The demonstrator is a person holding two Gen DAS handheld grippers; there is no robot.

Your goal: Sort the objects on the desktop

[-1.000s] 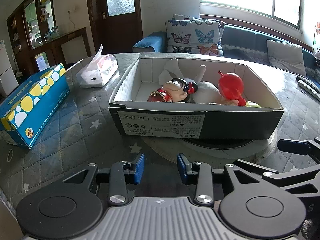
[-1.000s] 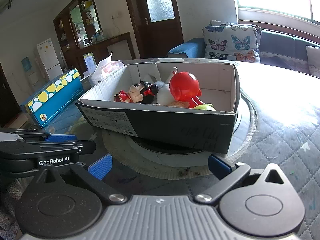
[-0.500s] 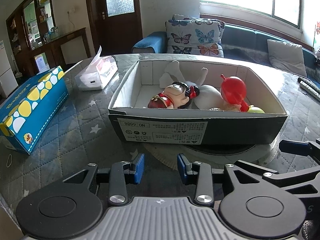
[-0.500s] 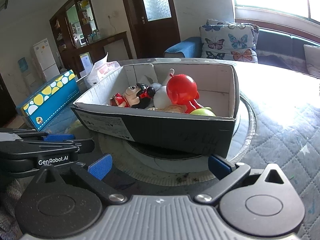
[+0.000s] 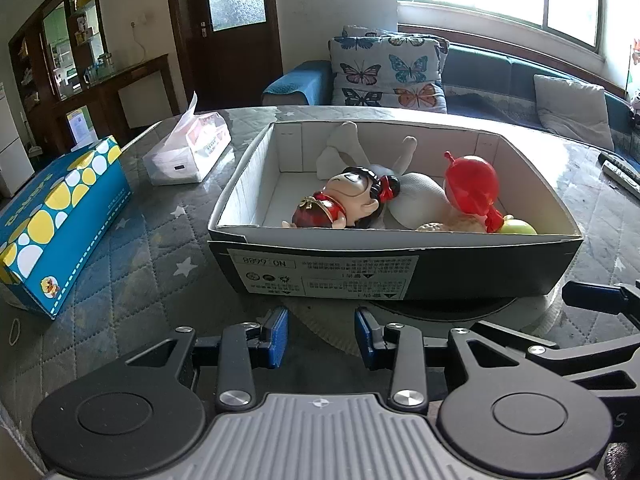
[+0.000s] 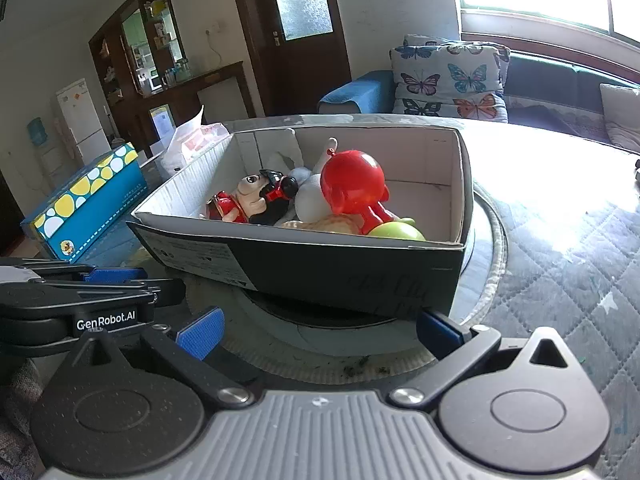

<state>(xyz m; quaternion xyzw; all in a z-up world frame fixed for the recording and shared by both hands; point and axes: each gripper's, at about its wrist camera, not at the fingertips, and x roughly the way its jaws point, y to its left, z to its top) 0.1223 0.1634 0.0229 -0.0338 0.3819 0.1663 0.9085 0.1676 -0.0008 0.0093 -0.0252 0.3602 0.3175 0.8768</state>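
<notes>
Landmark: the cardboard box (image 5: 394, 268), open-topped, sitting on a round turntable (image 6: 490, 240) on the quilt-covered table (image 5: 132, 280).

Inside the box: a black-haired doll in red (image 5: 344, 200) at the near left, a white plush toy (image 5: 416, 200) behind it, a red round-headed figure (image 5: 472, 184) to the right, and a yellow-green ball (image 5: 518, 227) in the near right corner. A tan item lies under the red figure; what it is cannot be made out.

Outside the box, to its left: a blue box with yellow and white dots (image 5: 60, 216) and, further back, a white tissue pack (image 5: 188, 152). Remote controls (image 5: 620, 170) lie past the box's right end.

Left tool (image 5: 320, 334): short of the box's near wall, blue pads narrowly apart, holding nothing. Right tool (image 6: 320, 330): also just short of the near wall, spread wide, empty.

Judgement: the toys appear sorted into the box already. Left over, if they count, are the items beside the box. No grasp is under way.
</notes>
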